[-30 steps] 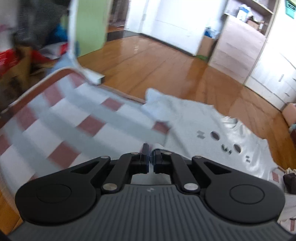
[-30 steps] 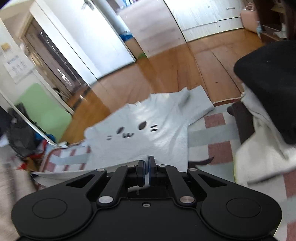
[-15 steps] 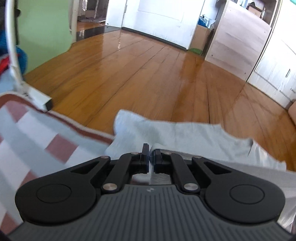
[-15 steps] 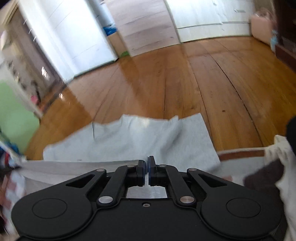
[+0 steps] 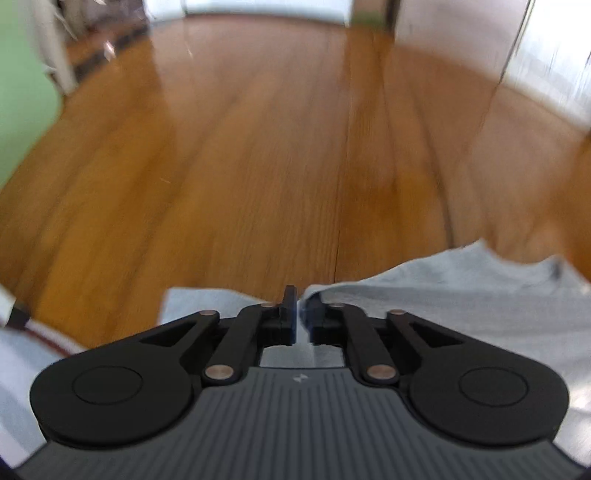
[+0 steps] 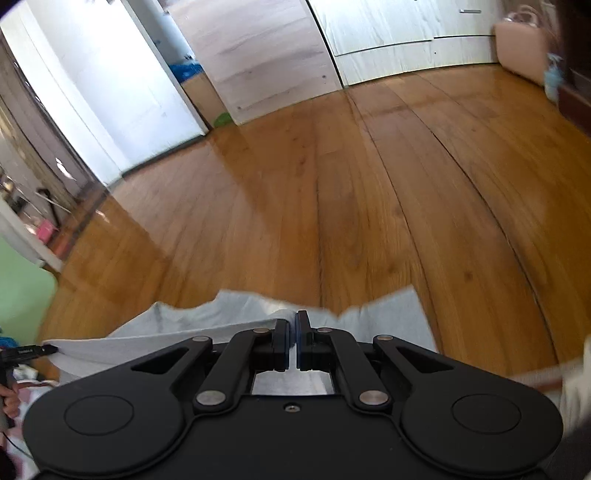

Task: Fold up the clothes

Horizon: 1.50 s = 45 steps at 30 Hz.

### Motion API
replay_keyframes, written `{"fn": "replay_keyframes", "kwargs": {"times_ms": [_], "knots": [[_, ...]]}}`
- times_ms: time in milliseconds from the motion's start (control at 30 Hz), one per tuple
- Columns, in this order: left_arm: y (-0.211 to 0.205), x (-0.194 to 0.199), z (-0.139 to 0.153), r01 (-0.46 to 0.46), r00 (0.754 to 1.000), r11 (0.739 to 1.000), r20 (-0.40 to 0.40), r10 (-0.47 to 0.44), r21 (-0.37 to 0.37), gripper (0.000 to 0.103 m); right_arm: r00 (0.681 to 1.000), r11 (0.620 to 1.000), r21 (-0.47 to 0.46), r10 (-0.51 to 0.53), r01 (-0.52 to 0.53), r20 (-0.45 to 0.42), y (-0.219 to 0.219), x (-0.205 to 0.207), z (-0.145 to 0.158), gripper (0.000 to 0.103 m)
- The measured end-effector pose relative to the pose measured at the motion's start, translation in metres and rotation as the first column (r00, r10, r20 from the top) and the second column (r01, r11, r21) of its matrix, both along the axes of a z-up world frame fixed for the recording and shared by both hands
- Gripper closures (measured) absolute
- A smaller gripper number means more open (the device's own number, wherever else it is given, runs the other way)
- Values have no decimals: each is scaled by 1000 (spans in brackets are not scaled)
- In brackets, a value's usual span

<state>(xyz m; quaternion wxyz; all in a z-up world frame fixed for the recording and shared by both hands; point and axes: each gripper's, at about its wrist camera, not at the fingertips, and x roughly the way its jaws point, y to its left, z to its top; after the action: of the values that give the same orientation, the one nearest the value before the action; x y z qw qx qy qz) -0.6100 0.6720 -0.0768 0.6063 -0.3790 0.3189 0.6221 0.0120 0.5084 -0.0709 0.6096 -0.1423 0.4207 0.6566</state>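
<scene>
A light grey T-shirt [image 5: 461,295] stretches rightward from my left gripper [image 5: 301,310], which is shut on its edge. In the right wrist view the same grey T-shirt [image 6: 229,317] spreads left and right of my right gripper [image 6: 296,332], also shut on the cloth. Fabric shows between each pair of jaws. The shirt's printed face is hidden below both grippers. At the far left of the right wrist view, the other gripper's tip [image 6: 26,352] pinches the shirt's edge.
Brown wooden floor [image 6: 332,203] fills most of both views. The striped cover's edge [image 5: 48,332] shows at lower left. White cabinets [image 6: 388,33], a door [image 6: 122,85], a pink bag [image 6: 524,48] and a green panel [image 5: 18,110] stand around.
Both grippers have carried the shirt's near edge forward over the rest; the printed face and most of the striped cover have dropped out of sight. Both stay shut.
</scene>
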Motion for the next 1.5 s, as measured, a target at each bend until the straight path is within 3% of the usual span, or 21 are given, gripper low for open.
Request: {"fn": "replay_keyframes", "kwargs": {"times_ms": [33, 67, 100, 133, 200, 267, 333, 433, 533, 567, 600, 633, 733, 833, 900, 1067, 1133, 1200, 1300, 1400, 1500], "knots": [[15, 1, -8, -8, 1000, 999, 8, 8, -34, 69, 1000, 1000, -21, 8, -8, 15, 19, 0, -9, 98], [18, 0, -12, -40, 999, 999, 17, 40, -24, 52, 999, 999, -43, 16, -15, 31, 37, 1, -18, 89], [19, 0, -16, -65, 997, 998, 29, 65, -8, 50, 999, 998, -68, -10, 13, 47, 46, 1, -28, 84], [6, 0, -16, -58, 997, 998, 53, 56, 36, 49, 997, 995, -93, -41, 47, 63, 53, 2, -37, 72], [-21, 0, -16, -48, 994, 991, 99, 35, 124, 45, 993, 989, -112, -87, 95, 73, 56, 1, -50, 71], [-47, 0, -16, -41, 990, 977, 143, 11, 211, 42, 995, 995, -60, -73, 78, 74, 38, -5, -48, 70], [-72, 1, -15, -37, 984, 955, 176, -16, 294, 42, 990, 998, -6, -56, 57, 127, 22, -8, -41, 66], [-88, 5, -6, -19, 995, 931, 94, -17, 365, 42, 973, 997, 58, -69, 57, 218, 7, -6, -30, 64], [-103, 8, 3, 6, 1000, 902, 11, -11, 432, 43, 981, 998, 69, -22, 9, 191, 5, -3, -25, 64], [-110, 8, 7, 10, 1000, 886, 0, -11, 463, 45, 982, 998, 57, 7, -18, 190, 5, -6, -25, 64], [-119, 1, 11, 1, 998, 856, 56, -35, 516, 45, 978, 998, 35, 44, -52, 202, 4, -13, -26, 64], [-120, 4, 8, 47, 994, 872, 64, -89, 488, 43, 973, 996, 11, 81, -86, 215, 3, -21, -26, 64], [-124, 13, 0, 194, 964, 895, 89, -249, 401, 55, 964, 982, -7, 188, -190, 185, -9, -46, -26, 64], [-128, 50, -17, 411, 907, 862, -32, -421, 297, 58, 935, 957, -44, 288, -286, 207, -11, -66, -37, 64], [-123, 75, -29, 501, 864, 835, -86, -496, 228, 58, 905, 940, -76, 341, -333, 255, -5, -81, -48, 64], [-87, 117, -59, 601, 795, 799, -114, -596, 13, 58, 849, 890, -129, 456, -437, 267, 12, -111, -69, 64], [-71, 115, -64, 590, 803, 807, -105, -586, 7, 52, 828, 869, -149, 494, -471, 266, 19, -122, -79, 63], [-52, 113, -64, 527, 846, 849, -105, -523, 15, 52, 814, 862, -165, 506, -479, 285, 28, -129, -89, 62], [-33, 107, -70, 392, 903, 915, -231, -363, 95, 45, 842, 885, -162, 465, -436, 272, 45, -125, -102, 60], [-20, 102, -74, 364, 914, 922, -242, -325, 134, 44, 854, 910, -116, 414, -398, 315, 56, -121, -107, 60], [-8, 99, -74, 282, 925, 947, -307, -225, 154, 49, 864, 938, -78, 341, -337, 370, 72, -115, -108, 61]]}}
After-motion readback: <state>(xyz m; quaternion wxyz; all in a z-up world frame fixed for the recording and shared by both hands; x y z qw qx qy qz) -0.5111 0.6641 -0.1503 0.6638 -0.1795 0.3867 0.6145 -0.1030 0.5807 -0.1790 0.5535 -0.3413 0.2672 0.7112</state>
